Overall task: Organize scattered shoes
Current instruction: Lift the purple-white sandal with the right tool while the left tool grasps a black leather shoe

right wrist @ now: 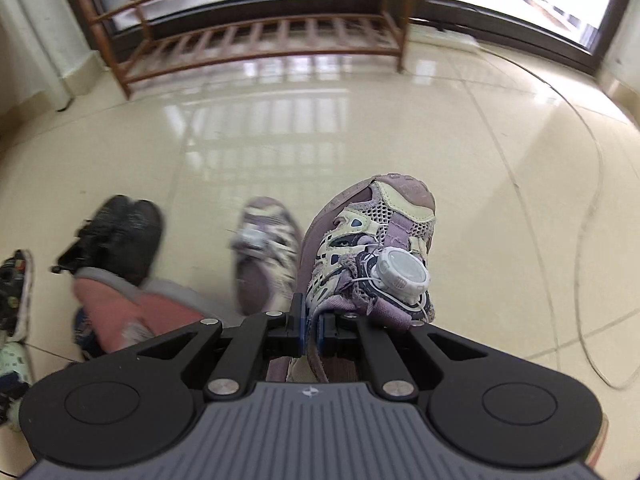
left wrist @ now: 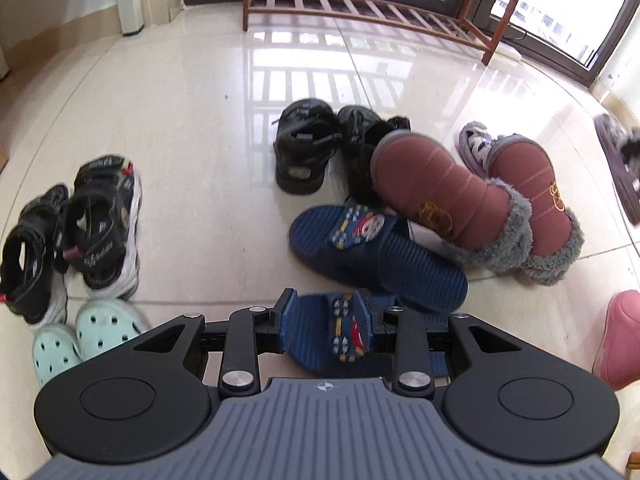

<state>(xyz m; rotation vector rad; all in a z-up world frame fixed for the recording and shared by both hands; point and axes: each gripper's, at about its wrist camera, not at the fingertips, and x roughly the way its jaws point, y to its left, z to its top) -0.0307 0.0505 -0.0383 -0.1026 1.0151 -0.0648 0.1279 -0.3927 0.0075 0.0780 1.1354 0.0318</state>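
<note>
Gripping a blue slide (left wrist: 344,334), left tongs (left wrist: 326,320); right tongs (right wrist: 312,322) clamp purple sneaker (right wrist: 372,248).

My two matching handheld grippers

I'm looking at each: left gripper (left wrist: 326,328) and right gripper (right wrist: 314,326) are showing black linkage arms, silver screws, blue-padded fingers (left wrist: 289,322), round black discs flanking ribbed grey housing.
</note>
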